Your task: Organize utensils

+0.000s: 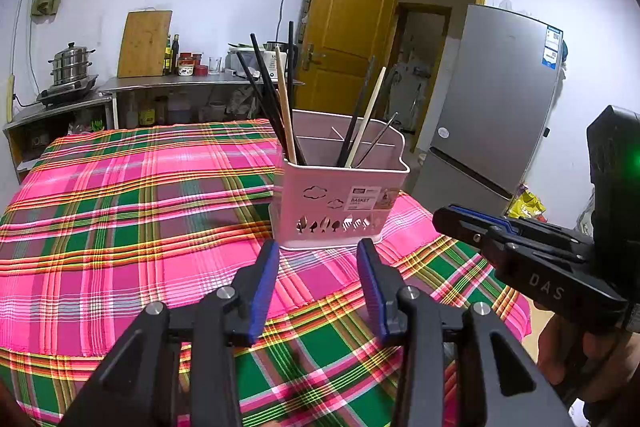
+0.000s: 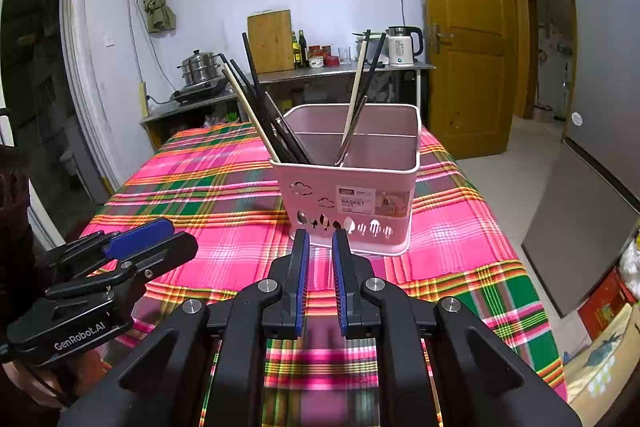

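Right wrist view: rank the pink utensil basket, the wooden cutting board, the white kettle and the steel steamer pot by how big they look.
1. pink utensil basket, though it is nearest the camera
2. wooden cutting board
3 and 4. white kettle and steel steamer pot look about alike; I won't rank them.
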Demonstrator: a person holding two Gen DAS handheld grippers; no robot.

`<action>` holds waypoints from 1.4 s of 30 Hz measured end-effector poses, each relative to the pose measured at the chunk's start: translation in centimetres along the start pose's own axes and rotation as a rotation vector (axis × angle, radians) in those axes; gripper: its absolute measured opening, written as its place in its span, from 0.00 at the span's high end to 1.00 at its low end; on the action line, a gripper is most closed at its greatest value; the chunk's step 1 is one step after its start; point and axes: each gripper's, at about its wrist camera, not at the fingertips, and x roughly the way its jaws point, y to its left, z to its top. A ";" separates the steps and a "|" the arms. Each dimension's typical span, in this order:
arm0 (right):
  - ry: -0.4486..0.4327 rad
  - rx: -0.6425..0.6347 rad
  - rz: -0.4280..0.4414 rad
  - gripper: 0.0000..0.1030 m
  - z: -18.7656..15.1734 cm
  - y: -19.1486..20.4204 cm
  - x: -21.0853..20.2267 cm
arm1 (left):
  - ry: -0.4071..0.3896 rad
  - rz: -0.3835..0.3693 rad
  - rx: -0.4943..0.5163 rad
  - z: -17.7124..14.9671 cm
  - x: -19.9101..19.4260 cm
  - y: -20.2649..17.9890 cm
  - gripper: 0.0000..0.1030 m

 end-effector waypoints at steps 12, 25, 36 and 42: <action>0.001 0.000 0.001 0.89 0.0 0.0 0.0 | 0.002 -0.002 0.003 -0.1 0.2 -0.4 0.56; 0.004 -0.001 -0.003 0.89 -0.2 0.1 0.1 | -0.001 0.006 0.003 -0.3 0.0 -0.3 0.55; 0.005 0.000 -0.003 0.89 -0.3 0.1 0.1 | -0.001 0.013 0.006 -0.3 0.1 -0.3 0.55; 0.007 -0.002 -0.004 0.89 -0.4 0.1 0.2 | 0.001 0.015 0.013 -0.5 0.2 -0.4 0.55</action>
